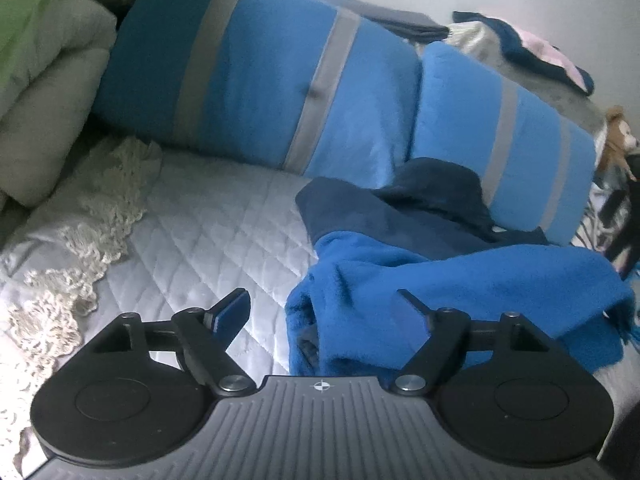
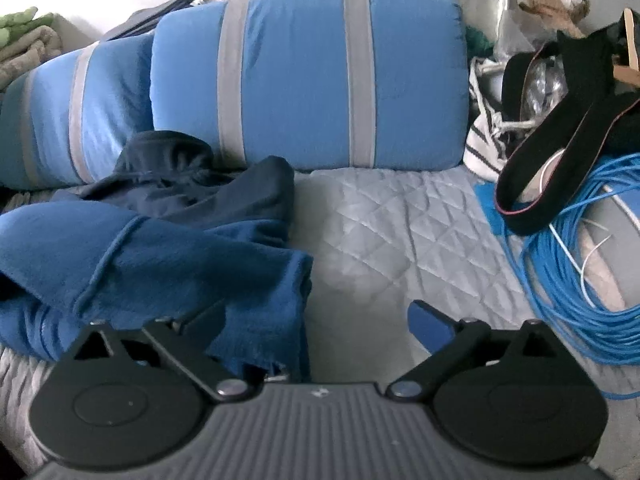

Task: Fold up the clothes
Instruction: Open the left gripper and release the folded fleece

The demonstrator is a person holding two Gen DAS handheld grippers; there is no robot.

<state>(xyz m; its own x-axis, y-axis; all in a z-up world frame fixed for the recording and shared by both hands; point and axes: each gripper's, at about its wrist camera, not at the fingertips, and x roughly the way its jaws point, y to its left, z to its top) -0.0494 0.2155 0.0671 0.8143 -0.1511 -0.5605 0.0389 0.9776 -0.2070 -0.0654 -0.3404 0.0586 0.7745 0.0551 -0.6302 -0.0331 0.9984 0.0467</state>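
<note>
A bright blue fleece garment (image 1: 460, 304) lies bunched on the quilted bed (image 1: 208, 216), with a darker navy garment (image 1: 404, 212) crumpled behind it, at about 12 o'clock from the fleece and touching the striped blue pillows (image 1: 256, 76). Neither piece lies flat or squared; both are in loose heaps with ridges and rolled edges.

The left hand-held gripper (image 1: 324, 304) has its fingers spread wide, the fleece's left edge sitting between them, nothing pinched. In the right wrist view the right hand-held gripper (image 2: 316, 316) is also spread; its left finger is hidden under a hanging flap of the blue fleece (image 2: 168, 272), its right finger over bare quilt (image 2: 400, 240). Whether that flap rests on the finger or merely covers it, I cannot tell.

The heap fits either a garment waiting to be spread out or one partly gathered mid-fold, so the sound course is to find true edges before closing. For a clean fold, each gripper should take a single layer at a hem or corner rather than a thick bundle, since fleece is bulky and will drag hidden layers along. The open quilt at 3 o'clock of the fleece offers flat room. Keep clear of the blue cable coil (image 2: 580, 272) and black strap (image 2: 560, 152) at the right, which could snag, and keep the navy piece separate.
</note>
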